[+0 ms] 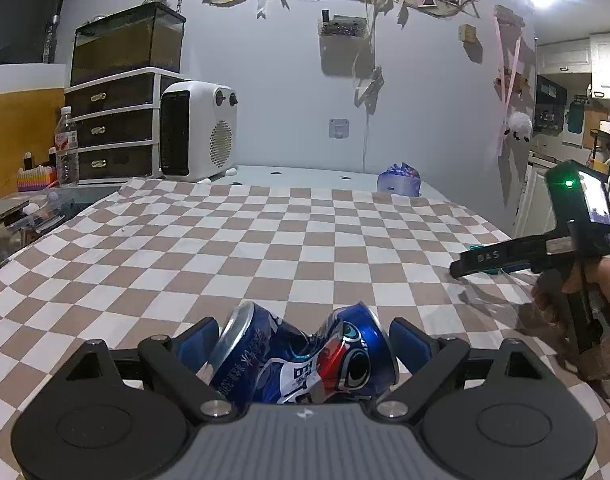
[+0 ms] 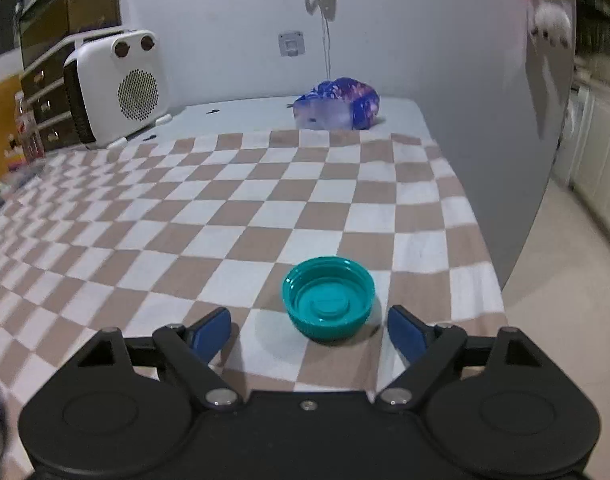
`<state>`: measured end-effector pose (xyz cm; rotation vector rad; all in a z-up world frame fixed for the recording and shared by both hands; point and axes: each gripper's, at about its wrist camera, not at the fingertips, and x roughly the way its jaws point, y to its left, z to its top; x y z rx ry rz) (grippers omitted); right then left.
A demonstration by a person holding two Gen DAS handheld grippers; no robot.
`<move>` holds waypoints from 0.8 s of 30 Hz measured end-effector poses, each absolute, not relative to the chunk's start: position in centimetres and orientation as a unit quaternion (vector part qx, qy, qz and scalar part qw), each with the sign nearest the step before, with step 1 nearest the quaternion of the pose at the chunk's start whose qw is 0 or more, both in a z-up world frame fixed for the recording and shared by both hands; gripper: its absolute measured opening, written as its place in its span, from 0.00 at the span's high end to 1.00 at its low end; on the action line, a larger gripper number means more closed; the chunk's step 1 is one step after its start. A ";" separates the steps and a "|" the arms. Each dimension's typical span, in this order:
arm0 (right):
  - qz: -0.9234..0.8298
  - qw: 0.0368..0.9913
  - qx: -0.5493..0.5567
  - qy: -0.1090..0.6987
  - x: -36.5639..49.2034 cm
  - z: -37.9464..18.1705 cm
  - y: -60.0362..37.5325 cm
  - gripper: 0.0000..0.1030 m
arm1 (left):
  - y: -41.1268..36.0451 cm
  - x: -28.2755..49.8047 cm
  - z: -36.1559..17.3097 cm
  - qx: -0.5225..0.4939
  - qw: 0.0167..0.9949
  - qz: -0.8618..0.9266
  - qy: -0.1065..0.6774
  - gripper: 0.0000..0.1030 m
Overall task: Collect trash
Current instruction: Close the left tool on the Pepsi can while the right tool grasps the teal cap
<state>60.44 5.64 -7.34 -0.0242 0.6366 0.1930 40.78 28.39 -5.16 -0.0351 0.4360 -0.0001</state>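
A crushed blue drink can [image 1: 305,356] lies between the blue pads of my left gripper [image 1: 304,340]; the jaws stand wide, with small gaps on both sides of the can, so the grip is open. A teal bottle cap [image 2: 328,298], hollow side up, sits on the checkered cloth [image 2: 225,216] just ahead of my right gripper [image 2: 309,330], nearer its right pad. The right gripper is open and empty. It also shows in the left wrist view [image 1: 461,270], at the table's right side.
A blue-purple packet [image 2: 337,104] lies at the far edge by the wall. A white fan heater [image 1: 197,130], a drawer unit [image 1: 113,128] and a water bottle [image 1: 67,146] stand at the back left. The table's right edge [image 2: 481,240] drops to the floor.
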 end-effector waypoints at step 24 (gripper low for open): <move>0.113 0.948 -0.010 0.297 55.3 -7.0 5.8 0.53 | 28.0 41.7 -4.7 -0.028 0.964 0.000 0.264 0.13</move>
